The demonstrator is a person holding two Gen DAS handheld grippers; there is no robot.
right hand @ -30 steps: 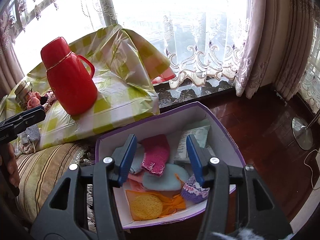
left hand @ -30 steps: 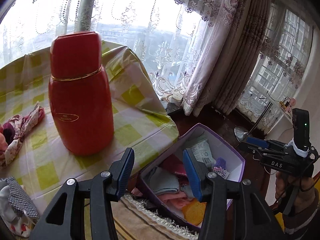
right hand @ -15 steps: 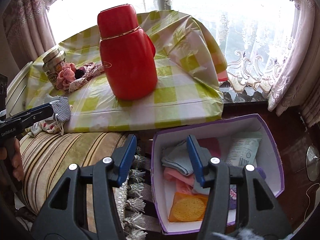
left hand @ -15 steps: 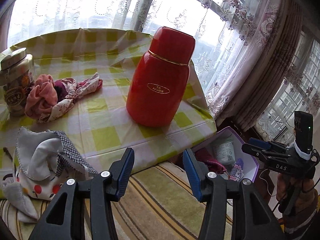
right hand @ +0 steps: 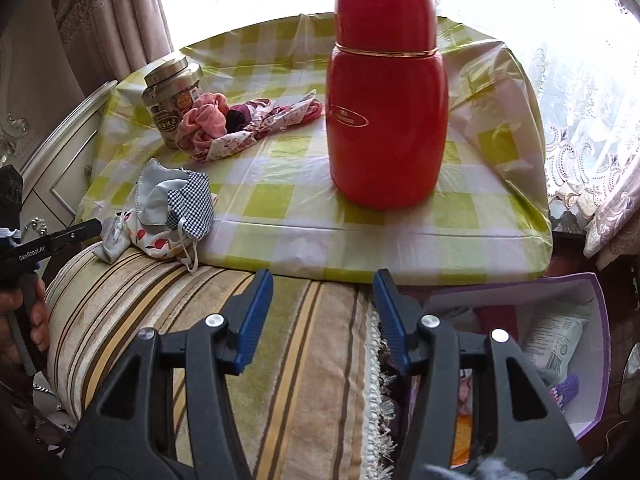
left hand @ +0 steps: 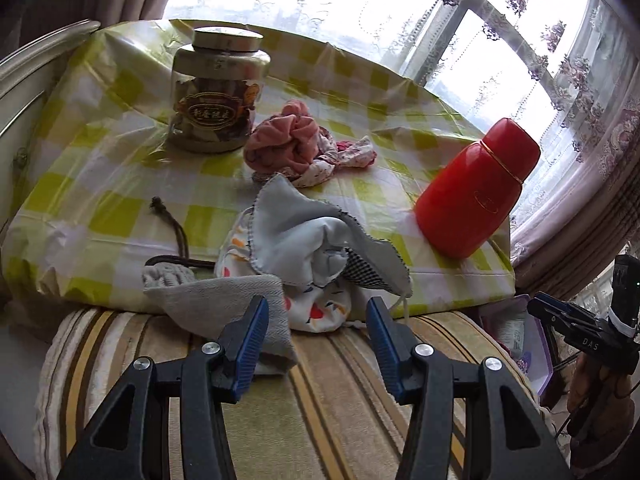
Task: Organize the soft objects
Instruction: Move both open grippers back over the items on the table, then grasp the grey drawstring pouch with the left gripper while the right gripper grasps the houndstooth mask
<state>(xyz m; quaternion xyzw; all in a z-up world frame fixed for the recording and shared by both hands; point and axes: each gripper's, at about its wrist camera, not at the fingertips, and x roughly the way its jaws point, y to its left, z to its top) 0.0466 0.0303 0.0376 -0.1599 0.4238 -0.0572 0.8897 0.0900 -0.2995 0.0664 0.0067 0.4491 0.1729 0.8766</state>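
A pile of cloth face masks (left hand: 316, 256) (right hand: 176, 208) lies at the near edge of the checked table, overhanging a striped cushion. A grey drawstring pouch (left hand: 220, 296) lies beside it on the left. Farther back sit a pink scrunchie (left hand: 288, 140) (right hand: 204, 120) and a floral cloth (left hand: 344, 158) (right hand: 264, 120). My left gripper (left hand: 316, 336) hovers open just in front of the masks, nothing between its fingers. My right gripper (right hand: 324, 312) stands open over the cushion, empty. The purple-rimmed box (right hand: 600, 344) with soft items is at the lower right.
A red thermos (right hand: 386, 100) (left hand: 476, 192) and a lidded jar (left hand: 218, 92) (right hand: 172, 92) stand on the yellow-checked tablecloth (right hand: 280, 200). The striped cushion (right hand: 240, 320) fronts the table. Lace curtains and a window lie behind. A white cabinet (right hand: 60, 160) is at the left.
Both views have swung left, away from the box toward the table. The left gripper now faces the mask pile; the right gripper is over the cushion. Neither pair of jaws changed.
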